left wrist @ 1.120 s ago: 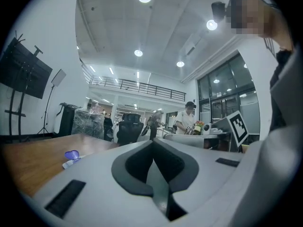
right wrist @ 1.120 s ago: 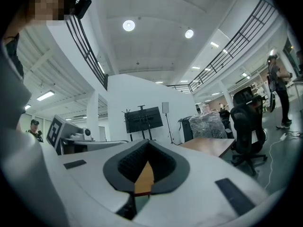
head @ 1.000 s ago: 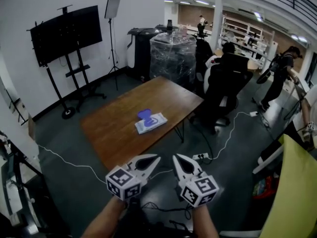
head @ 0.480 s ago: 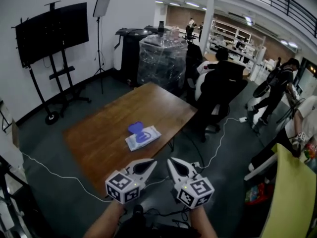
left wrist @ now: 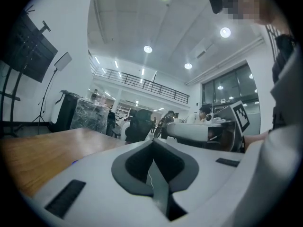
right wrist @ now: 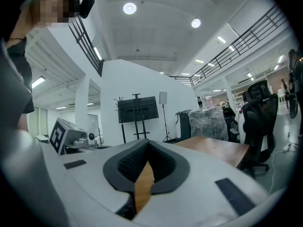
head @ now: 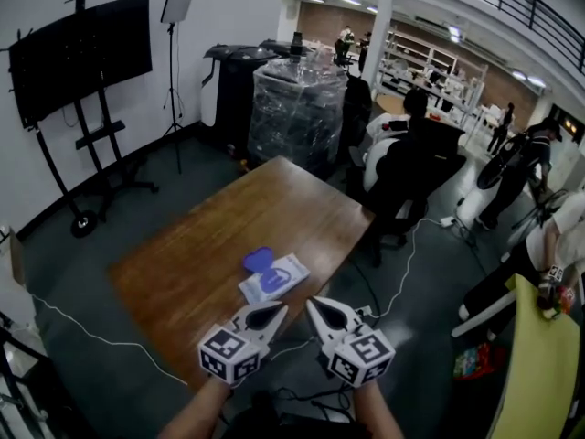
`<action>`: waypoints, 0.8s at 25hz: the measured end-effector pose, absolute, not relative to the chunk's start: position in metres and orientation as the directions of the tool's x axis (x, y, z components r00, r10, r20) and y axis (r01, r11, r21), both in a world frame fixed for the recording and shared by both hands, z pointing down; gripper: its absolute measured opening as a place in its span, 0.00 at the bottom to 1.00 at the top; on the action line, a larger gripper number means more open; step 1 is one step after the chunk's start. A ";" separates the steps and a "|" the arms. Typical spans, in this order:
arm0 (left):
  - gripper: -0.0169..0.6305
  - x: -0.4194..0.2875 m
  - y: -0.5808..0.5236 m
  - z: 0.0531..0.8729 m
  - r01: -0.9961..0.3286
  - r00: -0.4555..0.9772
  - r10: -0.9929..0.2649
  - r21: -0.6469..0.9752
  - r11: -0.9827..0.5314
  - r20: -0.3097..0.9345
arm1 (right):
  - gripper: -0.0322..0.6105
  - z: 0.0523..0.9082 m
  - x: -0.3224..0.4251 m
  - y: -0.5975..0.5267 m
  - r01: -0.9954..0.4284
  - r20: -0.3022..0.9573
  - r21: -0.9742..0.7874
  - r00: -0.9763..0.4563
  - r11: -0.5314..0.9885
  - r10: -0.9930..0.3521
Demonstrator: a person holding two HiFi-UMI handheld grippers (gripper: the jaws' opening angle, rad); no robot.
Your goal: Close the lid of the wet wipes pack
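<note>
Close to the edge of the wooden table (head: 210, 245) nearest the person, the wet wipes pack (head: 281, 277) is lying flat. Its purple lid (head: 258, 259) is lying flipped open on the far side, so the closing is not yet done. The left gripper (head: 266, 315) and the right gripper (head: 329, 316) are hovering side by side just short of that edge, apart from the pack. Both are pointing toward it with jaws pressed together and nothing between them. I am judging that closed tips are suiting well for pushing the flap over. I am counting one pack, one lid, one table and two grippers.
</note>
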State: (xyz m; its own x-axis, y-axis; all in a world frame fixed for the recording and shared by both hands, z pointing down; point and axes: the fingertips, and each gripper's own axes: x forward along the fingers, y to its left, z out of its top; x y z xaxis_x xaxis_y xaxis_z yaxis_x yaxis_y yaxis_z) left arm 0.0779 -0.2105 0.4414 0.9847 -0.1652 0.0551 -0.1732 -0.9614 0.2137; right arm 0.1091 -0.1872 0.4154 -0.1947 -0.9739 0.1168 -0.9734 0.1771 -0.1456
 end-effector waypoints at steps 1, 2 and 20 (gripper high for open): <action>0.02 0.077 -0.219 0.445 -0.179 0.984 -0.169 0.219 -0.959 0.061 | 0.06 0.419 0.109 -0.195 -0.973 0.127 -0.147 -0.199 0.180 -0.972; 0.02 0.077 -0.227 0.448 -0.184 0.983 -0.173 0.226 -0.957 0.065 | 0.06 0.422 0.109 -0.202 -0.972 0.136 -0.147 -0.205 0.185 -0.969; 0.02 0.100 -0.324 0.540 -0.465 0.872 -0.406 0.198 -0.863 0.274 | 0.07 0.513 0.160 -0.306 -0.937 0.335 -0.108 -0.350 0.333 -0.875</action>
